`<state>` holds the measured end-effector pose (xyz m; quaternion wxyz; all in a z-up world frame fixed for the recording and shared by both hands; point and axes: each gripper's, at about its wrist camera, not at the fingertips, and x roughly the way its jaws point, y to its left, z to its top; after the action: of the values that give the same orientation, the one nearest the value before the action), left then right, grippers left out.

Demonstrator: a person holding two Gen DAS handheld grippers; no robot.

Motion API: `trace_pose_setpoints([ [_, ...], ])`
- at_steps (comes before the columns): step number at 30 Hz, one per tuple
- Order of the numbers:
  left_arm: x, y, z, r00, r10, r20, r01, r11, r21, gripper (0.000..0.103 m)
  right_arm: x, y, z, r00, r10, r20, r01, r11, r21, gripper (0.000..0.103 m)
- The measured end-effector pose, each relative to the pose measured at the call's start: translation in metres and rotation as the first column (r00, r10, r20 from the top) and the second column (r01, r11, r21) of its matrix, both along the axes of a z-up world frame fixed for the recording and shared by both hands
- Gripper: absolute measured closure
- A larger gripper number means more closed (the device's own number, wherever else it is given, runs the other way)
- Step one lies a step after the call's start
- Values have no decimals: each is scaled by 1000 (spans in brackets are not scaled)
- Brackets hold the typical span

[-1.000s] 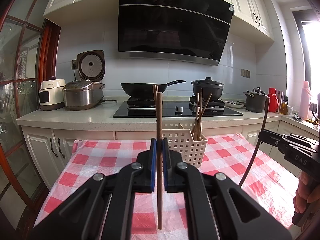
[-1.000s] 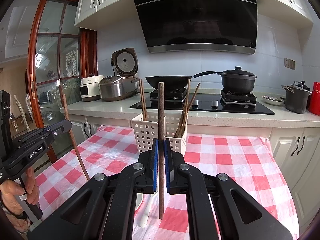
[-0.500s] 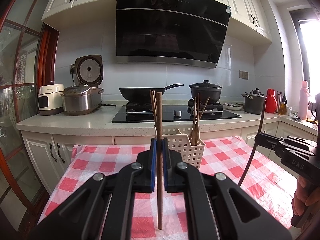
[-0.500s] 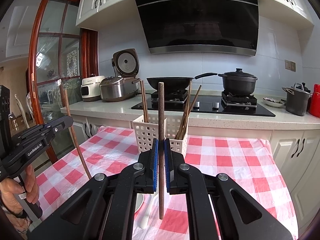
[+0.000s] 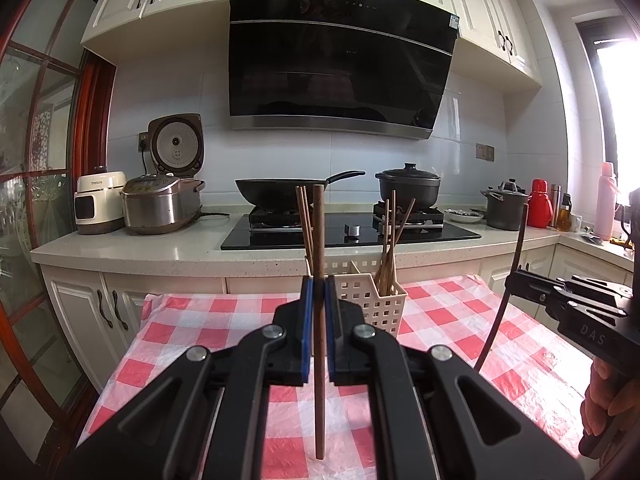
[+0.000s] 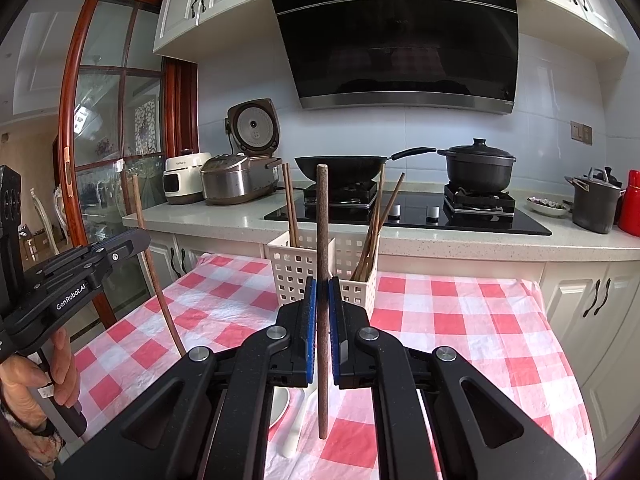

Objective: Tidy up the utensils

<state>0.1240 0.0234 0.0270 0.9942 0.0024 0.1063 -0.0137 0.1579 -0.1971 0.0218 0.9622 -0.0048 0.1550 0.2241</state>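
Observation:
My left gripper (image 5: 316, 312) is shut on a brown chopstick (image 5: 318, 240), held upright above the checked tablecloth (image 5: 440, 320). My right gripper (image 6: 322, 312) is shut on a darker chopstick (image 6: 322, 216), also upright. A white perforated utensil basket (image 5: 372, 300) stands at the table's far edge with several chopsticks (image 5: 390, 248) in it; it also shows in the right wrist view (image 6: 296, 268). The right gripper shows at the right of the left wrist view (image 5: 520, 284), the left gripper at the left of the right wrist view (image 6: 140, 240).
A white spoon (image 6: 296, 416) lies on the cloth under my right gripper. Behind the table runs a counter (image 5: 160, 240) with rice cookers (image 5: 160, 200), a stove with a wok (image 5: 280, 192) and a pot (image 5: 408, 184), and bottles at the right.
Both grippers, each with its chopstick, have lifted and tilted up a little, so the basket sits lower in both views. The grips have not changed.

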Motion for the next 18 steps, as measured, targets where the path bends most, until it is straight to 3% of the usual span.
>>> trace_pose_setpoints([
  [18, 19, -9, 10, 1000, -29, -8, 29, 999, 19, 97, 19, 13, 13, 1000, 14, 18, -13, 999, -36, 97],
])
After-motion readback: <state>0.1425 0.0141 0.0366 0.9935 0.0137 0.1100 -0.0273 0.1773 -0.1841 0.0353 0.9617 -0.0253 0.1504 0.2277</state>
